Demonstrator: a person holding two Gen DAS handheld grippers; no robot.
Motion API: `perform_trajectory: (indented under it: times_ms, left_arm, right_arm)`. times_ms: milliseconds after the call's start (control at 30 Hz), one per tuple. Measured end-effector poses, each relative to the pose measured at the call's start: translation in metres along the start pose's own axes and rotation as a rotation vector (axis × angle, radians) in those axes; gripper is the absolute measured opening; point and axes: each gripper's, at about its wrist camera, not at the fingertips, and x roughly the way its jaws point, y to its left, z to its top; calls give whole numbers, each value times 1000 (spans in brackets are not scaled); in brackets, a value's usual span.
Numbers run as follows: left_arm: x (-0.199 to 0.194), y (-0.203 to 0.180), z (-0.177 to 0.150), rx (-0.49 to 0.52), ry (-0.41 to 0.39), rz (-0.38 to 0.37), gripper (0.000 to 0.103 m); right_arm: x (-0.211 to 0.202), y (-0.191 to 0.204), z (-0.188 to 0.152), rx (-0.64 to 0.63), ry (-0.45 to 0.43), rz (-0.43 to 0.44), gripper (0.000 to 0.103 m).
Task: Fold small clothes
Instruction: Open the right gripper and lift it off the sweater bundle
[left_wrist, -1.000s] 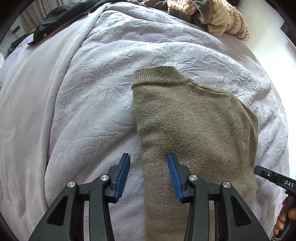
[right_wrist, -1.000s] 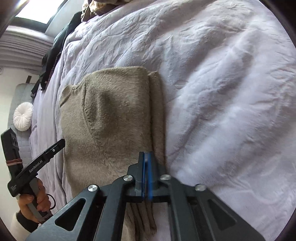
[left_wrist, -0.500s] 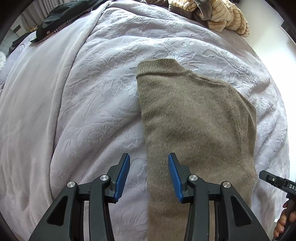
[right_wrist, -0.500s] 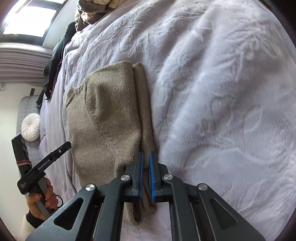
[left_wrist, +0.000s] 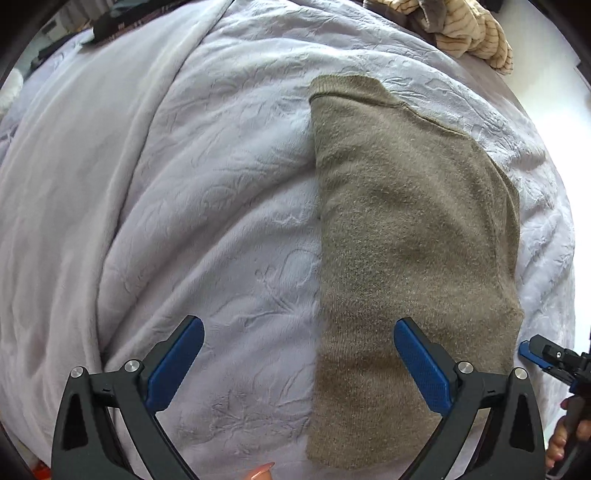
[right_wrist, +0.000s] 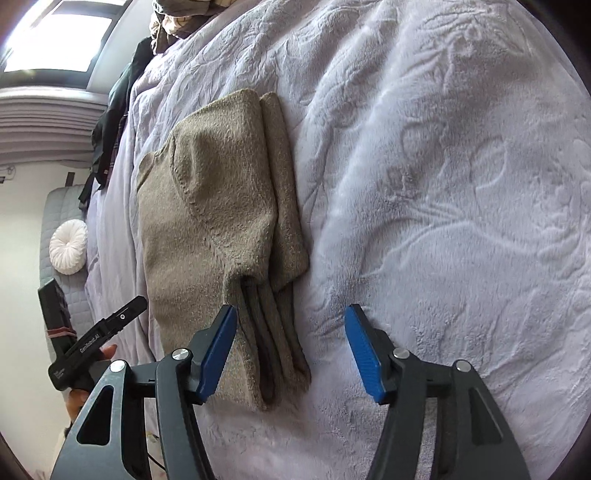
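Note:
An olive-brown knit sweater (left_wrist: 402, 236) lies folded lengthwise in a long strip on the lilac bedspread (left_wrist: 207, 206). It also shows in the right wrist view (right_wrist: 221, 221), with its layered hem edges near my fingers. My left gripper (left_wrist: 299, 365) is open wide and empty, straddling the sweater's left edge near the hem. My right gripper (right_wrist: 291, 350) is open and empty, just above the sweater's hem at its right edge. The right gripper's tip (left_wrist: 546, 356) shows at the left wrist view's right edge.
A pile of striped beige clothes (left_wrist: 461, 29) lies at the far end of the bed. Dark garments (right_wrist: 110, 122) lie along the bed's far left side. A white round cushion (right_wrist: 68, 242) sits on a grey seat beyond the bed.
My right gripper opened and let go of the sweater's folded edge. My left gripper opened wider. Both drew back toward the hem.

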Motion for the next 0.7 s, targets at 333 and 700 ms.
perform_trajectory:
  times_ms: [333, 700]
  left_arm:
    - [23, 2, 14, 6, 25, -107, 103]
    - [54, -8, 36, 38, 78, -274, 103]
  right_arm:
    - [8, 9, 39, -57, -46, 117, 67]
    - [47, 6, 66, -78, 54, 115, 67]
